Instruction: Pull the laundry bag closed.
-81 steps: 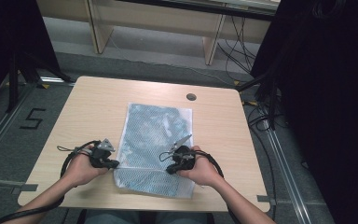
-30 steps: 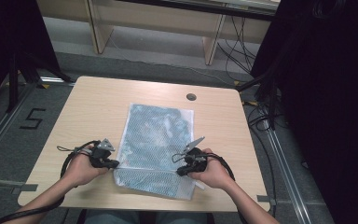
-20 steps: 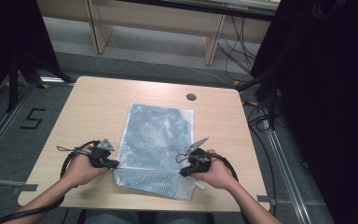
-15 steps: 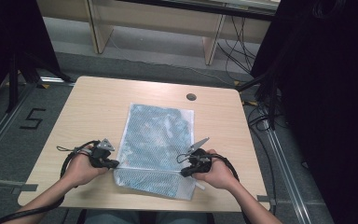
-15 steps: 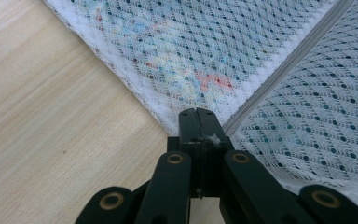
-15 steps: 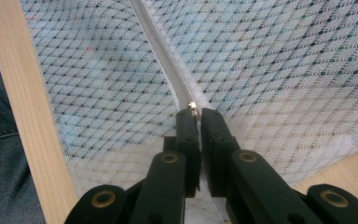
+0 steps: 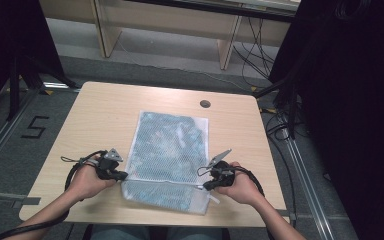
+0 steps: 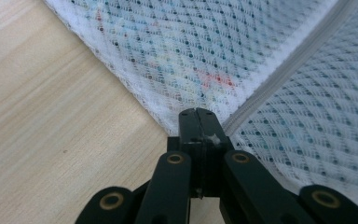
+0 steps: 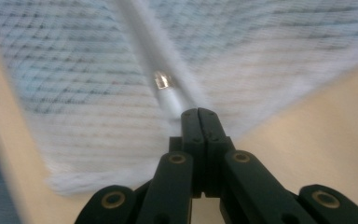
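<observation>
A white mesh laundry bag (image 7: 169, 159), with blue patterned cloth inside, is lying flat in the middle of the bench (image 7: 105, 110). Its near left edge is being pinched by the left hand-held gripper (image 8: 198, 114), jaws fully closed beside the zipper (image 8: 289, 70). The right hand-held gripper (image 9: 198, 113), shifted rightward since a second ago, has just been closing on the zipper pull (image 9: 162, 80), suggesting the bag is being zipped shut.
</observation>
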